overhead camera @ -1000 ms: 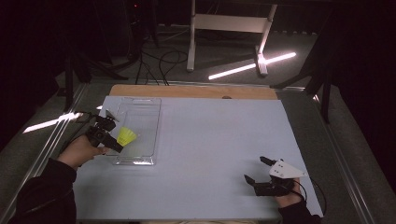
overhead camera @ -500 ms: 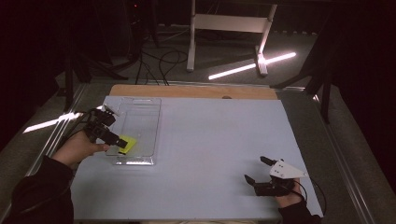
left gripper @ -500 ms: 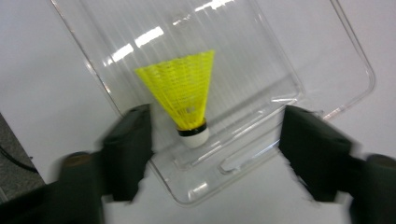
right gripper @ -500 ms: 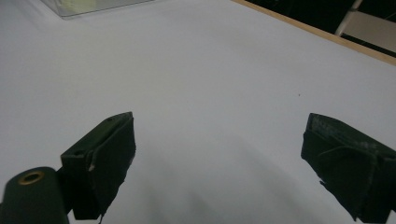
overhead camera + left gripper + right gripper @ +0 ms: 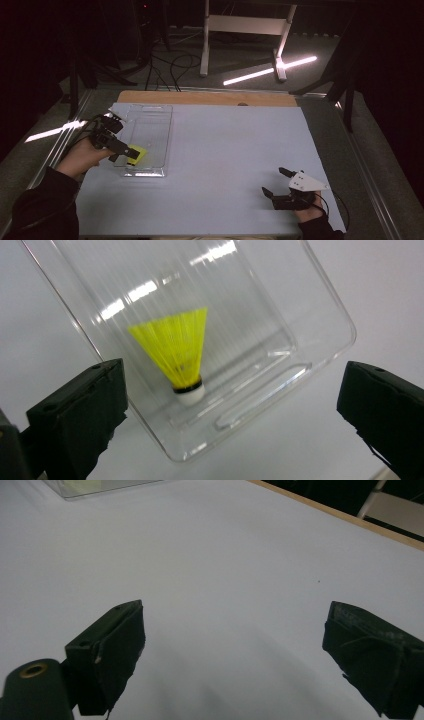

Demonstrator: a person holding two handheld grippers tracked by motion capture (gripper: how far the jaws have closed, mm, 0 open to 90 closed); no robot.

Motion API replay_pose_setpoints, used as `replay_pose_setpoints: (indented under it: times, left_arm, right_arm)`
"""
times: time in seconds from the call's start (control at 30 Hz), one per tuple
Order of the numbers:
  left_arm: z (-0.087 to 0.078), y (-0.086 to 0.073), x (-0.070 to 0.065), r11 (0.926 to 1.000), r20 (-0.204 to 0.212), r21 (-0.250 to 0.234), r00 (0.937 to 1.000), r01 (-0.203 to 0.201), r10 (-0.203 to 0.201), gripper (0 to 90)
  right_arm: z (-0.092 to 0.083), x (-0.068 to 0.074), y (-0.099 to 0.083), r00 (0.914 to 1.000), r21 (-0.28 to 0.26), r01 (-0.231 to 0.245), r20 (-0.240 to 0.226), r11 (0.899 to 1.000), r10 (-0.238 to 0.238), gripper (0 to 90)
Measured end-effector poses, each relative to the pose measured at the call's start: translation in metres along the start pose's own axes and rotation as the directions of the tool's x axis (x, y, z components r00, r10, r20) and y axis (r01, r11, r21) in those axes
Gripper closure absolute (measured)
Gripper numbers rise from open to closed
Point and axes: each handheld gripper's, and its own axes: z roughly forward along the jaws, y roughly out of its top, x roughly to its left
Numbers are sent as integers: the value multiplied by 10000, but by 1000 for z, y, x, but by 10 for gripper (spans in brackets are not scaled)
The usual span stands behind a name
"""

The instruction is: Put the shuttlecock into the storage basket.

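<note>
A: Start nearest us. What's at the bottom edge?

B: The right gripper [image 5: 276, 186] rests low on the pale blue table [image 5: 225, 165], at about five o'clock in the high view. Its jaws stand wide apart with nothing between them; the right gripper view has bare tabletop between the two black pads [image 5: 107, 647].

A: And the other hand?

B: The left gripper [image 5: 121, 152] sits at about nine o'clock, over the near end of the clear plastic tray [image 5: 165, 127]. Its jaws have just been opening and now stand as wide as they go. They hold nothing.

A: So where is the shuttlecock?

B: The yellow shuttlecock [image 5: 176, 350] lies inside the tray, free of both pads. In the left gripper view it is between and beyond the jaws, its white cork [image 5: 191, 394] pointing to six o'clock and its skirt fanning toward twelve. From above it is a yellow patch [image 5: 138, 153] just beside the gripper's tips, in the tray's near left corner.

A: Farther out?

B: The tray runs on toward twelve o'clock. Beyond it lies the table's wooden edge [image 5: 210, 97], then a white stand [image 5: 247, 30] on the dark floor.
</note>
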Motion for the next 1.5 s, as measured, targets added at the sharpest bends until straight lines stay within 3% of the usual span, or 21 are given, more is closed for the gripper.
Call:
replay_pose_setpoints:
  times: [0.5,1.03,1.23,1.33,1.43,1.5]
  left_arm:
    - [0,13,-16,9951,-294,-667,9971,-727,709,1]
    - [1,35,-41,9816,-16,-1095,9875,-1566,1574,1]
    - [2,47,-59,9707,227,-1364,9789,-1980,2029,1]
    - [4,53,-72,9600,322,-1426,9683,-2408,2476,1]
    - [6,56,-79,9547,436,-1530,9634,-2551,2644,1]
    - [10,59,-88,9433,681,-1710,9517,-2844,2993,1]
  right_arm:
    - [0,-1,-1,10000,-18,-22,45,10000,22,99]
    - [0,0,-1,10000,1,-10,14,10000,10,99]
    - [-1,0,-1,10000,2,-10,32,10000,10,99]
    - [-1,-1,-1,10000,-6,-12,37,10000,12,99]
    - [-1,-1,-1,10000,-8,-7,33,10000,7,99]
    - [-1,0,-1,10000,-5,-12,27,10000,12,99]
